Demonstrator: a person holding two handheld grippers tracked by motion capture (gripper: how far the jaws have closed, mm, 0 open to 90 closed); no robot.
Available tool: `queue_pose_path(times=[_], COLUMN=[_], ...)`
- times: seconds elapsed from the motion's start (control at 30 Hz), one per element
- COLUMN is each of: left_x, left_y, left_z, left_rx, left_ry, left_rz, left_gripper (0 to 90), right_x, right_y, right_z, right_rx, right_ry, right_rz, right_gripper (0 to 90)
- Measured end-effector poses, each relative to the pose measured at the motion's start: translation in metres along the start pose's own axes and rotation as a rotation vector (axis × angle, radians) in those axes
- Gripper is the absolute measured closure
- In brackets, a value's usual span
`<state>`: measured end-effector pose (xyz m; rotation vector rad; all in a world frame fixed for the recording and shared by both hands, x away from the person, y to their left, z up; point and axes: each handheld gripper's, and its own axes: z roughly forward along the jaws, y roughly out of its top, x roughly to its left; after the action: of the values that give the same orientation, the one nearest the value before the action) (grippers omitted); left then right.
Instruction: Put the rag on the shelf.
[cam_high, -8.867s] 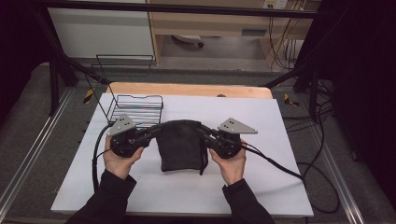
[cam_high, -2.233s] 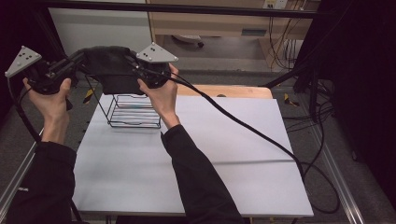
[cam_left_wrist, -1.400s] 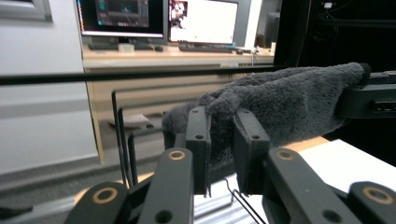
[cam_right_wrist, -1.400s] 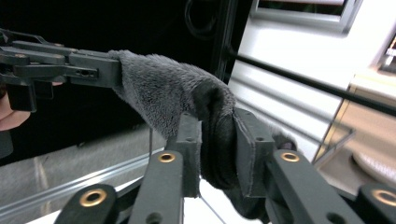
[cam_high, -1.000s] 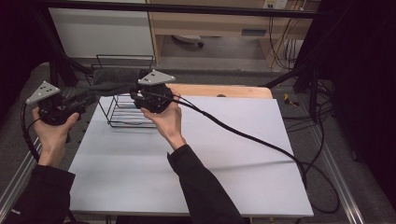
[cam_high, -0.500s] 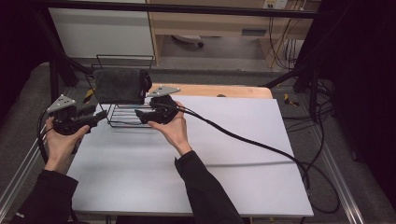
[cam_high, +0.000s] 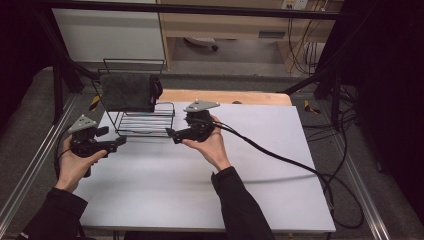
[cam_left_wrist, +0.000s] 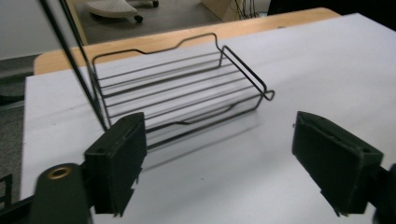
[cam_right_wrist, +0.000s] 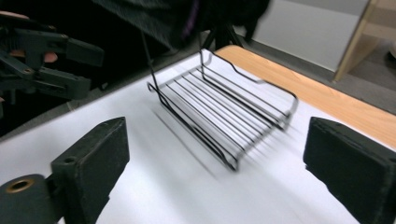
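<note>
Well, draped and let go! Left the dark cloth (cam_high: 131, 92) hanging over the top rail of the wire rack (cam_high: 145, 125), up at ten o'clock on the white table (cam_high: 260, 180). Had just been opening the jaws of the left gripper (cam_high: 120, 142), at seven o'clock from the rack: spread wide, nothing between them, nothing held. Same for the right gripper (cam_high: 171, 134), at three o'clock from the rack: had just been opening too, jaws apart and bare.

Called, by the look of it, for a clean getaway. Best kept both sets of jaws wide and low, drawn straight back toward six o'clock, well away from the rack's front wire. Could have snagged a jaw there and dragged the whole frame. Worth avoiding any brush against the hanging hem as well. Looked loosely draped, likely to slide off at one tug. Worth a glance, too, at how evenly hung on either side of the rail.

Now, the views. From the high view: got the cloth whole, folded over the rail, with both hands apart from it. From the left gripper view: caught the rack's lower tray, bare wires, at twelve o'clock beyond the open jaws, far crisper than from above. From the right gripper view: took the tray from its other end, a blurred dark edge of cloth at twelve o'clock, and the left gripper off at ten o'clock.
</note>
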<state>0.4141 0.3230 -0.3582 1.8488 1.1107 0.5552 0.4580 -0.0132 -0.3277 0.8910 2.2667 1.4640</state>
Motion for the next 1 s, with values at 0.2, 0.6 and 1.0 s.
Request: queue_pose_path(times=[0.2,0.6,1.0], left_x=[-0.018,-0.044,-0.053], left_y=[-0.004,-0.029,-0.055], left_z=[0.008,0.026,0.029], left_rx=[0.015,0.044,0.077], left_ry=[-0.032,-0.131,-0.143], left_rz=[0.029,0.056,0.088], left_gripper=[10.1,10.5,11.2], right_x=[-0.024,-0.06,-0.082], right_y=[-0.022,-0.081,-0.151], right_z=[-0.035,-0.104,-0.145], right_rx=[0.025,0.031,0.079], right_ry=[-0.032,-0.042,-0.085], right_rz=[0.037,0.083,0.132], right_gripper=[2.2,0.7,0.7])
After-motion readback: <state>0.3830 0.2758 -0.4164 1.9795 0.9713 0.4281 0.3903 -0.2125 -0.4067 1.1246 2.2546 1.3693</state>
